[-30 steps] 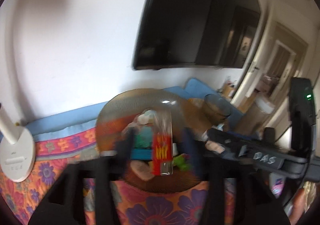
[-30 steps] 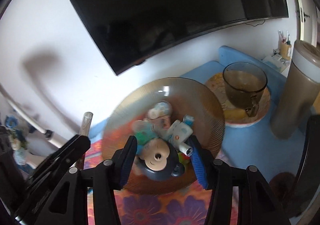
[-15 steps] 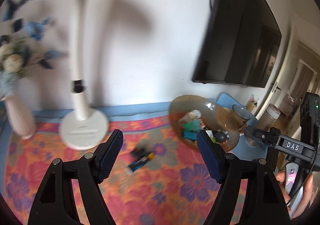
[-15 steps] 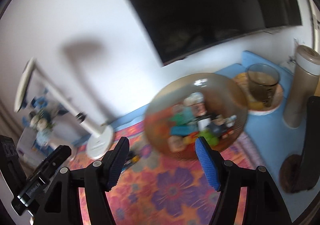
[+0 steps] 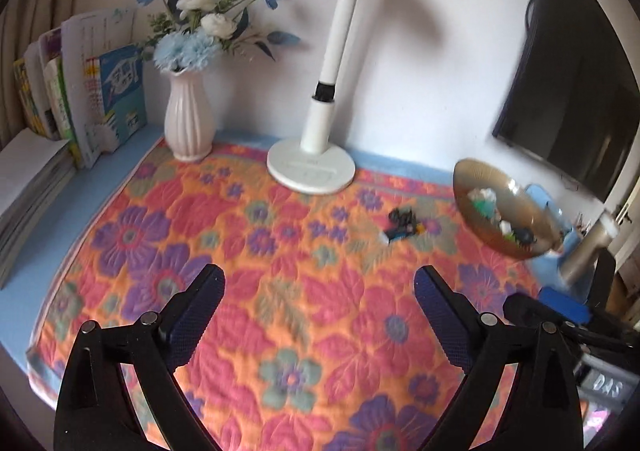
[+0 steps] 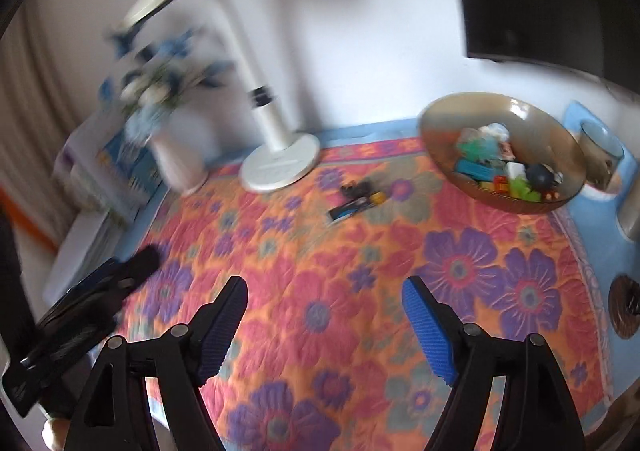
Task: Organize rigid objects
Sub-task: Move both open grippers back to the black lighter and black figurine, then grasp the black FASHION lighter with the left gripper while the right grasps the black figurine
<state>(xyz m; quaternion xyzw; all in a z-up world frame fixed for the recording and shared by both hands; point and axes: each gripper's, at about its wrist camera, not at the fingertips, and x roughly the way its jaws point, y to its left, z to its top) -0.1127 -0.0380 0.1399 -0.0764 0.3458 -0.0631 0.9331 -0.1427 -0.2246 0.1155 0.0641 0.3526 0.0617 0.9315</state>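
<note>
Both grippers, left (image 5: 319, 315) and right (image 6: 324, 325), hung over the flowered cloth (image 6: 360, 291) with jaws opening and nothing between them. A bowl (image 6: 444, 119) of toys stood near the lamp (image 6: 280, 163); a few loose toys (image 6: 358, 199) lay between them.

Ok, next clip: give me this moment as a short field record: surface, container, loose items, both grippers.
surface: floral quilted mat over a blue table
container: amber glass bowl at the mat's far right, holding small toys
loose items: small dark toy pieces on the mat, between the lamp base and the bowl
left gripper: jaws opening, nothing between them
right gripper: jaws opening, nothing between them
background: white vase of blue flowers, books, wall screen
</note>
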